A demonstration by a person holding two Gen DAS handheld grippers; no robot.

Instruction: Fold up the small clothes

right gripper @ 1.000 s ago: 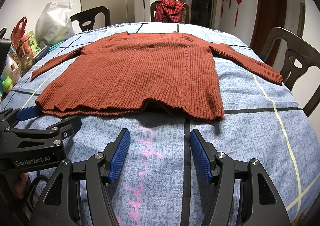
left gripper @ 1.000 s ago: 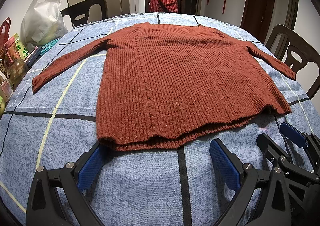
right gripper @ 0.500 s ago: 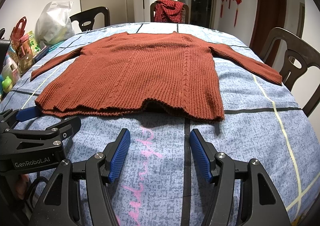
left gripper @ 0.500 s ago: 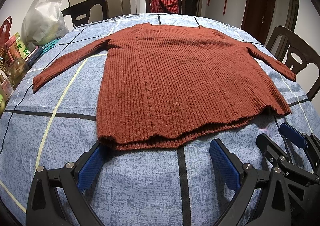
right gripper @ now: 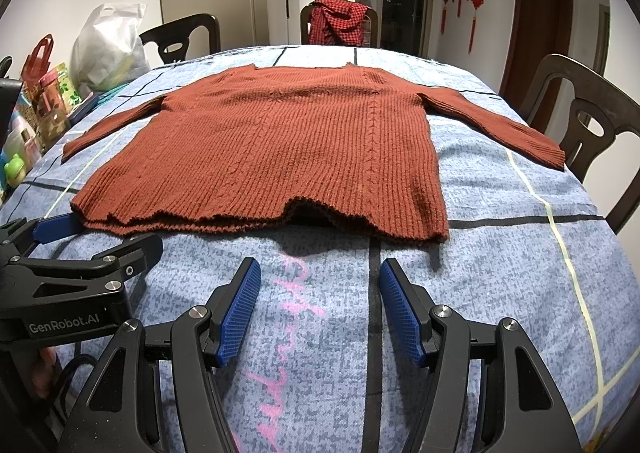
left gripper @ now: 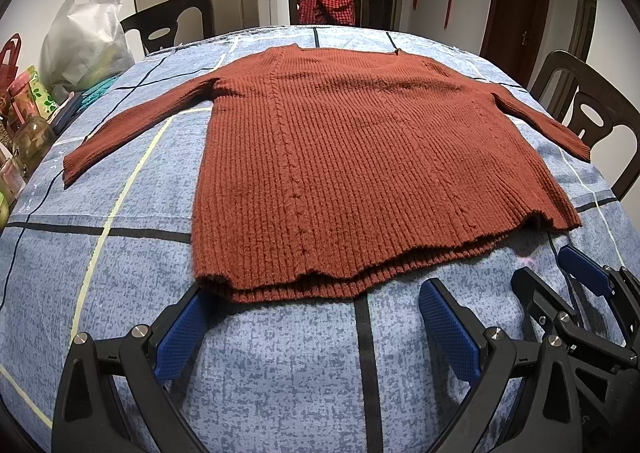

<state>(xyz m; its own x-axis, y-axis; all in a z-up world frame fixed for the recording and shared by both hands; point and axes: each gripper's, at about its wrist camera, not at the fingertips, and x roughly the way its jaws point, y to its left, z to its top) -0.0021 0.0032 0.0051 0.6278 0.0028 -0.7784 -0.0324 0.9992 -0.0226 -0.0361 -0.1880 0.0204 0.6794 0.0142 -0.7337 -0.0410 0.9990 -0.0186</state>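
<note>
rust-red ribbed knit sweater (left gripper: 360, 173) flat, sleeves spread, on blue checked tablecloth (right gripper: 500, 273) | left gripper (left gripper: 320, 327), right gripper (right gripper: 320, 305): jaws apart, empty, just short of sweater's hem | soft, floppy, grippy knit; pinch hem corners

Counter (left gripper: 120, 333) covered by mottled blue cloth crossed with black and pale yellow lines, filling most of both frames. Pink scrawl (right gripper: 292, 285) on the cloth at lower centre of the right wrist view. Rust-red ribbed sweater (left gripper: 352, 173) spread flat across the middle, sleeves stretched toward the left and right edges, hem toward the bottom of frame, slightly rumpled. White plastic bag (left gripper: 86, 41) at upper left on the counter's edge. Below it, along the left edge, a cluster of small packages and jars (right gripper: 44, 105).
</note>
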